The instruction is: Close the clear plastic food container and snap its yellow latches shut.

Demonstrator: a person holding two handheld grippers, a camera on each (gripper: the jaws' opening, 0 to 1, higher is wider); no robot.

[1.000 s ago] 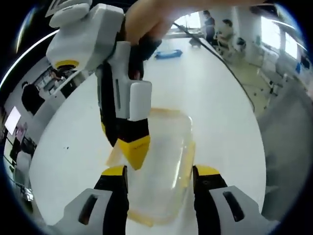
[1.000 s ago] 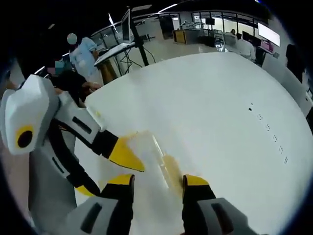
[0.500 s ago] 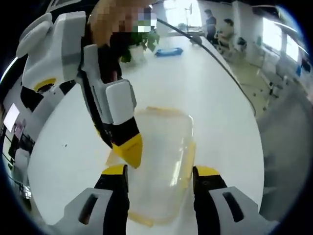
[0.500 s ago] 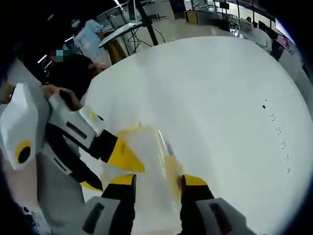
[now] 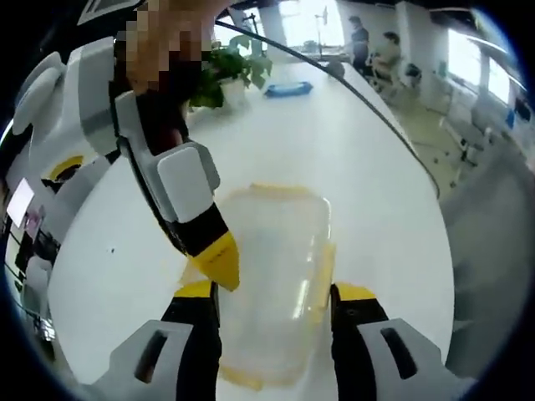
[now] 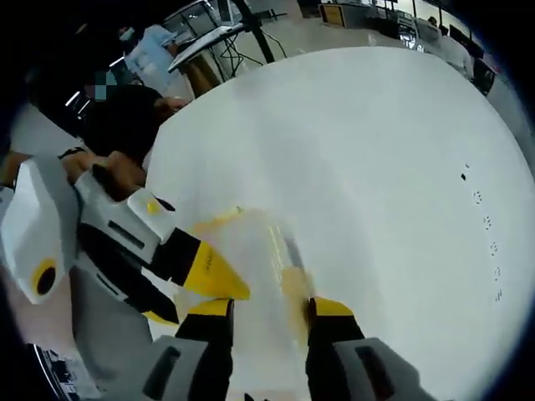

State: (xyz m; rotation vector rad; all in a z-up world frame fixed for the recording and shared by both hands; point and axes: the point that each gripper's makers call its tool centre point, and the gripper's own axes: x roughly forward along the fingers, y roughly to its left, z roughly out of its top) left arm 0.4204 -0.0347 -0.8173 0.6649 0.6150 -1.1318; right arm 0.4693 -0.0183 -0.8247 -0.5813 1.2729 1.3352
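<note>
While no writing is legible, the clear food container (image 5: 272,284) with yellow latches (image 5: 322,280) sits on the white surface (image 5: 376,192), between the left gripper (image 5: 276,302) jaws, spread. Right gripper (image 6: 267,311) jaws, also spread, straddle its edge; one tip touches the lid.

Honestly there's nothing readable anywhere here, no labels, brand names or numbers. The clear food container (image 5: 276,276) carries no print I can make out, and the row of small dark marks (image 6: 485,225) on the white table (image 6: 376,150) is too tiny to read as characters.
</note>
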